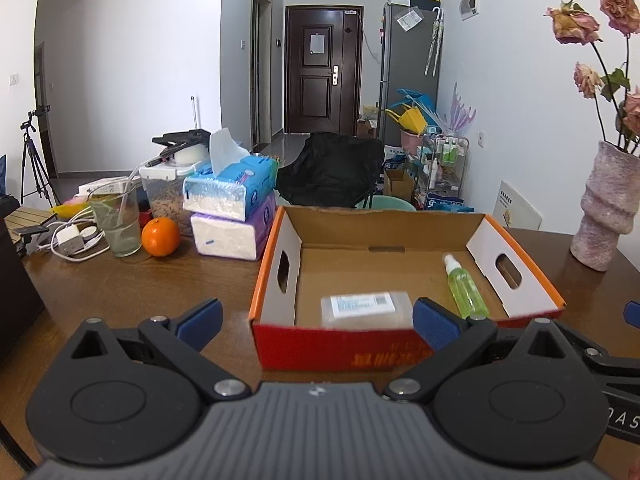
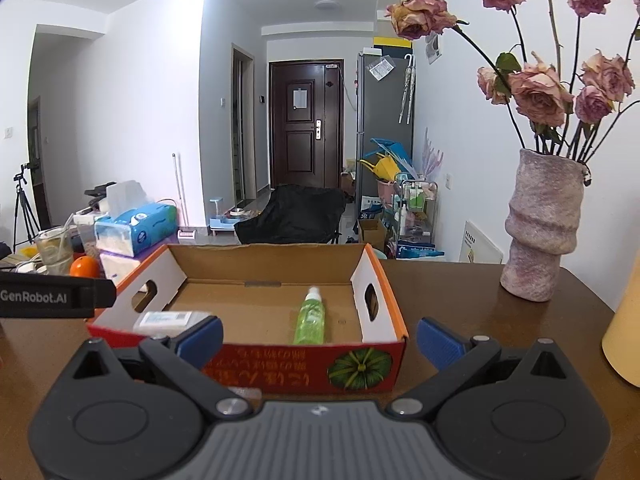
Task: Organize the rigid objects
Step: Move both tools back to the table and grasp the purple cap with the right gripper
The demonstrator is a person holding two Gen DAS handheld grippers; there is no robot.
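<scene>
— Why are both claws hanging spread and empty before the box [image 2: 248,354]?

— Likely choosing. The bottle [image 2: 310,316] and packet [image 1: 366,307] are lying inside already; the left claw [image 1: 318,322] and right claw [image 2: 320,338] are holding nothing.

My left gripper [image 1: 318,324] and my right gripper [image 2: 319,339] look the same: black arms with round silver screws, blue ribbed pads [image 2: 437,342] on the fingers, and a grey grooved body [image 2: 318,440]. One black side bar has white "GenRobot.AI" letters.
</scene>
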